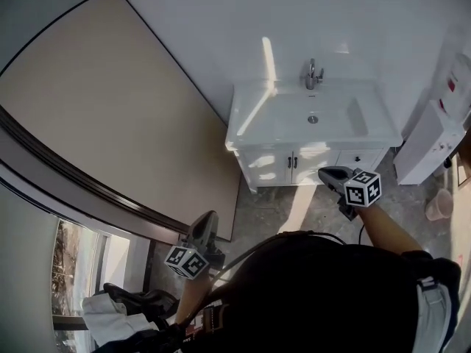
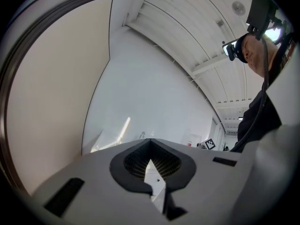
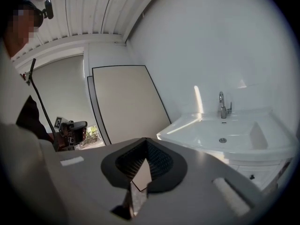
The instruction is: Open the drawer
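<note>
Drawer point(image 1: 360, 158): shut, dark knob, at the right end of the sink cabinet point(image 1: 254, 160) front, just ahead of the nearer right gripper point(image 1: 330, 173), whose jaws are together and empty; left gripper point(image 1: 207, 219), likewise closed on nothing, is well back.

Head view looks steeply down from above; we share sink cabinet point(image 1: 294, 160) with nearer right gripper view, lower right; left gripper view faces wall point(image 2: 150, 93).

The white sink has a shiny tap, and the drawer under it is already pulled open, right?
No, the drawer under the white sink with its shiny tap is shut, flush with the cabinet front; the head view shows it.
</note>
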Demonstrator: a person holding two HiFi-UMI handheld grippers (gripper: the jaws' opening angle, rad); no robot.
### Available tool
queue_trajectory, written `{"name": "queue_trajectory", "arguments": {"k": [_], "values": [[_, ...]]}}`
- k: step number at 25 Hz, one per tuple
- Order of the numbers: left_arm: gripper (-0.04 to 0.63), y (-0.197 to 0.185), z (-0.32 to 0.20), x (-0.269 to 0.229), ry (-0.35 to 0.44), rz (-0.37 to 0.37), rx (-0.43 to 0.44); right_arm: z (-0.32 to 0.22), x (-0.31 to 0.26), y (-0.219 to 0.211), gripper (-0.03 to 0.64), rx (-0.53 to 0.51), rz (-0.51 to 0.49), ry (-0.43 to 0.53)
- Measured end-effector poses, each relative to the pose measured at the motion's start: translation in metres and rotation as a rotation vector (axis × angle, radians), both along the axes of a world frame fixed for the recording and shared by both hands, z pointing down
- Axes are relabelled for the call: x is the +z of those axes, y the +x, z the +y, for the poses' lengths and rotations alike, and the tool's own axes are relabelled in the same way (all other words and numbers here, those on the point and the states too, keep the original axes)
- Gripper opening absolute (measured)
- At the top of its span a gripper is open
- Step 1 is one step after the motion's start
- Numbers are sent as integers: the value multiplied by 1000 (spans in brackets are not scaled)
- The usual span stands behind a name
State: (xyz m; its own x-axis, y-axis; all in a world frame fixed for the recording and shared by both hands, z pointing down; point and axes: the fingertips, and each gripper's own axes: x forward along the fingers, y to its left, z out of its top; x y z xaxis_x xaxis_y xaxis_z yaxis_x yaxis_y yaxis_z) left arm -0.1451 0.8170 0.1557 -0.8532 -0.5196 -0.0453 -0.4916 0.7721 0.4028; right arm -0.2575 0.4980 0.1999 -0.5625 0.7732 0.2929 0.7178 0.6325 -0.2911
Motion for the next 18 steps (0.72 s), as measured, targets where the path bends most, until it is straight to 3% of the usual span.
{"name": "queue_trajectory", "arguments": {"k": [8, 18], "values": [[-9, -51, 59, 18, 14, 37, 66, 67, 12, -30, 2, 33, 25, 24], [-9, -100, 70, 28, 12, 67, 37, 67, 26, -86, 2, 37, 53, 6]]}}
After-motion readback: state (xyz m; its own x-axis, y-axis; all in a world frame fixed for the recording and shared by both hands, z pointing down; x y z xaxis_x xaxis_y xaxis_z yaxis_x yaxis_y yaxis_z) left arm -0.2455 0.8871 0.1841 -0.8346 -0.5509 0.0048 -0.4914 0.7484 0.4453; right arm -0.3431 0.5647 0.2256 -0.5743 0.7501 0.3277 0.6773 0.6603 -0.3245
